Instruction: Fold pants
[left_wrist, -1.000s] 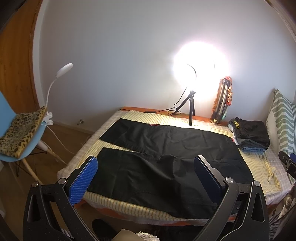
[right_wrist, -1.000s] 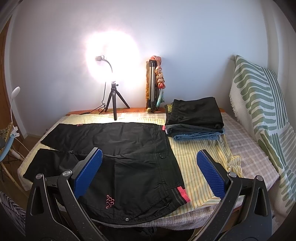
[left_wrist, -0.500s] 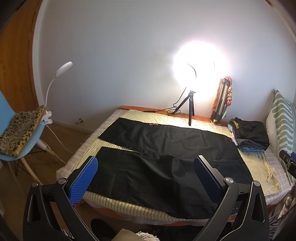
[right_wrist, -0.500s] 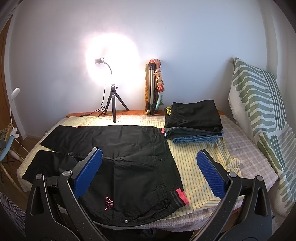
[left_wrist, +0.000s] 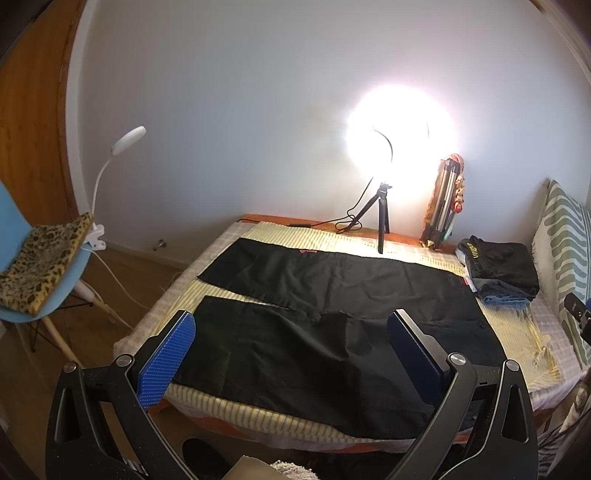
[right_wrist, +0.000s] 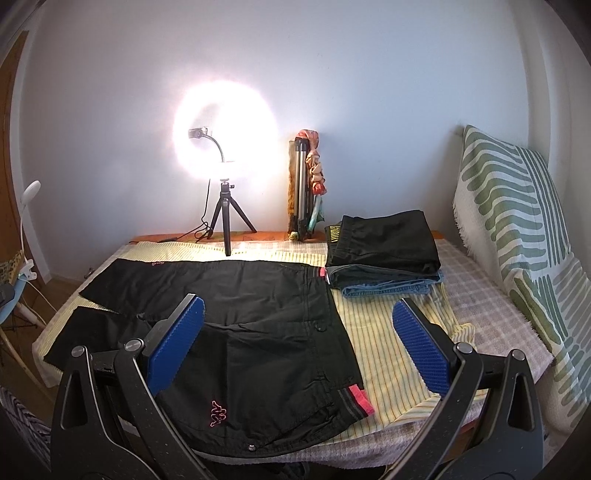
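The bed (right_wrist: 476, 295) carries black pants (left_wrist: 332, 332) spread flat on a yellow striped sheet (right_wrist: 388, 354), waistband toward the pillow (right_wrist: 517, 229), both legs reaching toward the chair (left_wrist: 48, 291) side with a gap of sheet showing between them. Nothing is folded yet, and both grippers hang above the near edge of the bed with their fingers wide apart and empty: the left gripper (left_wrist: 291, 354) over the near leg, the right gripper (right_wrist: 299, 347) over the hip and waistband. The largest risk, as I judge it, is a skewed first fold: the legs splay, so if the near leg is lifted by one layer or from uneven points, it will probably land crooked on the far leg and trap wrinkles. The thin cloth could also slip from the ribbed pads, or a deep pinch could gather the sheet along with the pants and drag it. Next, the near hem and waist lie close to the mattress edge, so a pull toward the person could slide cloth off the bed. The stack of folded clothes (right_wrist: 384, 254) sits touching or just beside the far waistband corner and could be nudged by a sweeping fold. Smallest, the ring light (right_wrist: 225, 206) on its tripod stands near the far leg, and a wide swing could tip it.
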